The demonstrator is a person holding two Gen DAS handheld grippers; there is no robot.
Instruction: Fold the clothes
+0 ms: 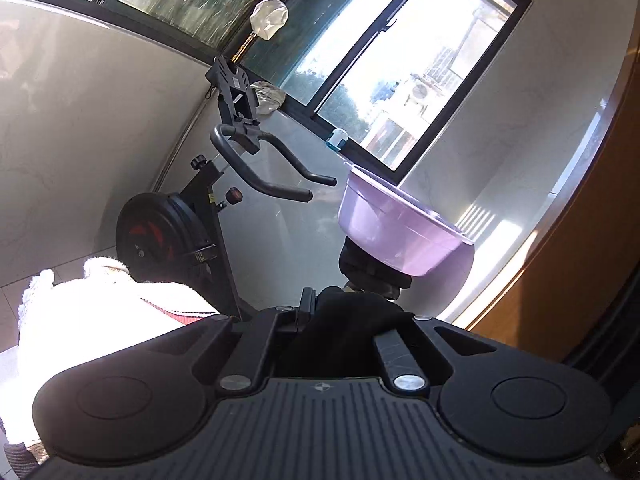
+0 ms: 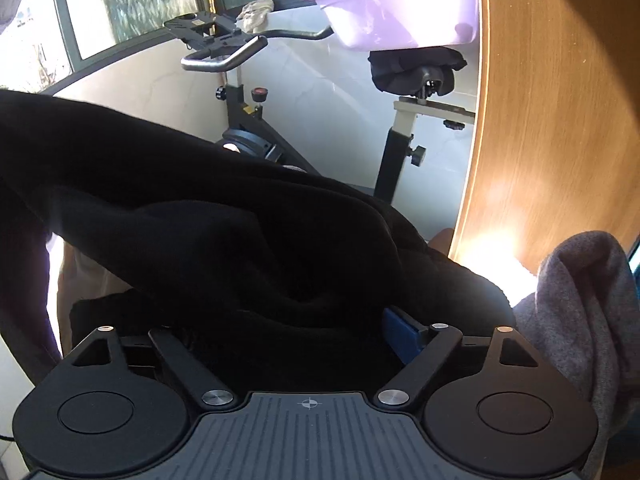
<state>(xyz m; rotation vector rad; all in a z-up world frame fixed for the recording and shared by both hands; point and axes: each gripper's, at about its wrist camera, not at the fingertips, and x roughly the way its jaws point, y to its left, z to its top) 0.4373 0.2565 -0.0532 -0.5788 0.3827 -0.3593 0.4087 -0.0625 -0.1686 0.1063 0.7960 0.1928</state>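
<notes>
1. The left gripper (image 1: 340, 320) had its jaws pressed together on a bunch of the black garment (image 2: 224, 232), the dark cloth filling the gap between the arms in the left wrist view. The right gripper's (image 2: 280, 332) jaws stood spread wide, with the cloth heaped between and over them but no pad seen pressing on it (one blue pad (image 2: 400, 336) showed bare at about 3 o'clock of the jaw gap).

2. The black garment lay across the middle of the right wrist view, draped from 9 o'clock down towards 4 o'clock. A grey garment (image 2: 580, 312) sat just beside it at 3 o'clock, and a white fluffy one (image 1: 100, 312) at 8 o'clock in the left view.

3. The step in hand looked like laying the garment down after a fold. To do it well, the left pinch ought to hold until the cloth rested flat, and the right jaws should back out low and straight so they did not drag the edge or snag a layer.

4. The garment's long axis appeared to run from upper left to lower right in the right view. Which end was collar or hem could not be told, the cloth being too dark and bunched.

5. Beyond stood an exercise bike (image 2: 240, 120) with a purple basin (image 1: 396, 232) on its seat, at 12 o'clock.
</notes>
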